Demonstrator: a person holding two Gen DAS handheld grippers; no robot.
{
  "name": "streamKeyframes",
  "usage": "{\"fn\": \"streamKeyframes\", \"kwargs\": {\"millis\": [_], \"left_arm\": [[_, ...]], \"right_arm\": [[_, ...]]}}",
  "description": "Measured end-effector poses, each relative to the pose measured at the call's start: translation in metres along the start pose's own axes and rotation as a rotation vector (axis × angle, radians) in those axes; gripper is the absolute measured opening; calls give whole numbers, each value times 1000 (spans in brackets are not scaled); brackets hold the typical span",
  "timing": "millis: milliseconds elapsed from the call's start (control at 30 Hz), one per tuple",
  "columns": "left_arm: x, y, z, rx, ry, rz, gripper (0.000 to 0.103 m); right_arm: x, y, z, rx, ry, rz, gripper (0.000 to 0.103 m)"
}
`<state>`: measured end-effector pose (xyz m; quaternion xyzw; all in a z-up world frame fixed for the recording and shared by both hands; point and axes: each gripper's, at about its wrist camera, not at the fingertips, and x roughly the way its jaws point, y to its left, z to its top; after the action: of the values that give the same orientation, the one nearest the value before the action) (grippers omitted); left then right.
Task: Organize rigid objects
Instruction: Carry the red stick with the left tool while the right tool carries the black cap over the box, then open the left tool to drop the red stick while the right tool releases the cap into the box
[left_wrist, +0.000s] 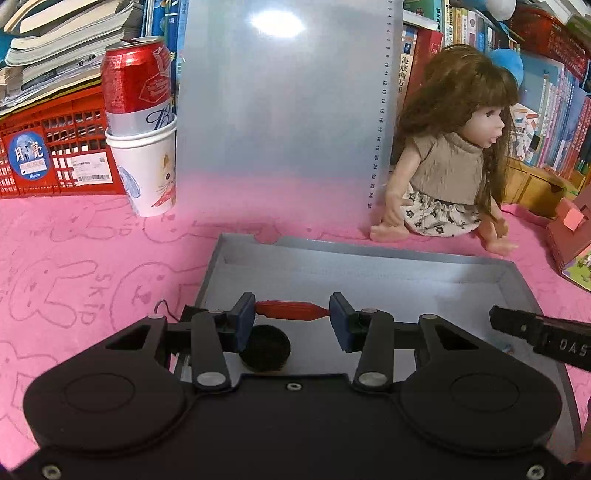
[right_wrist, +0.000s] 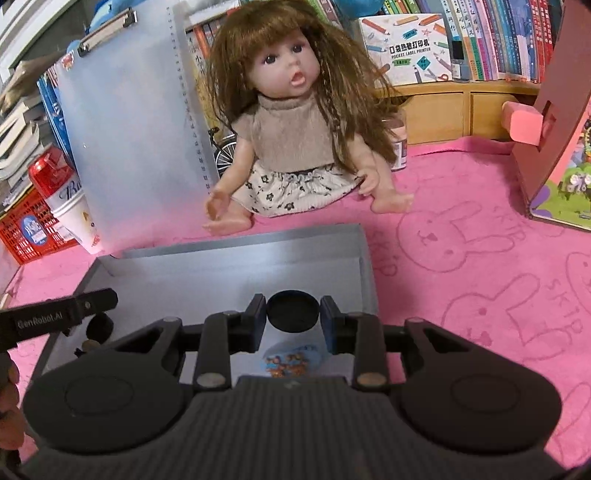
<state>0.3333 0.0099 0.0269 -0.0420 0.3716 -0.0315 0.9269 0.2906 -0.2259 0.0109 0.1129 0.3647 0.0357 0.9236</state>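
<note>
A grey open box (left_wrist: 369, 254) lies on the pink cloth; it also shows in the right wrist view (right_wrist: 236, 247). My left gripper (left_wrist: 292, 308) is shut on a red clip-like object (left_wrist: 291, 308), held crosswise over the box's near left part. A black round puck (left_wrist: 265, 348) lies in the box below it. My right gripper (right_wrist: 293, 311) is shut on a black round disc (right_wrist: 293, 311) over the box's right side. A round colourful sticker (right_wrist: 291, 361) lies in the box under it. Another black puck (right_wrist: 99, 326) sits at the box's left.
A doll (right_wrist: 291, 140) sits behind the box. A translucent clipboard (left_wrist: 280, 110) stands upright at the back. A red can (left_wrist: 136, 81) sits in a paper cup (left_wrist: 147, 173) beside a red crate (left_wrist: 55, 155). A pink cardboard house (right_wrist: 554, 129) stands right. Books line the back.
</note>
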Motion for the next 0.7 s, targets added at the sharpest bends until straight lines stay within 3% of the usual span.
{"fn": "streamKeyframes", "kwargs": {"millis": [700], "left_arm": [[8, -12, -8, 92, -26, -1, 43]], "right_arm": [[7, 1, -2, -19, 8, -5, 38]]}}
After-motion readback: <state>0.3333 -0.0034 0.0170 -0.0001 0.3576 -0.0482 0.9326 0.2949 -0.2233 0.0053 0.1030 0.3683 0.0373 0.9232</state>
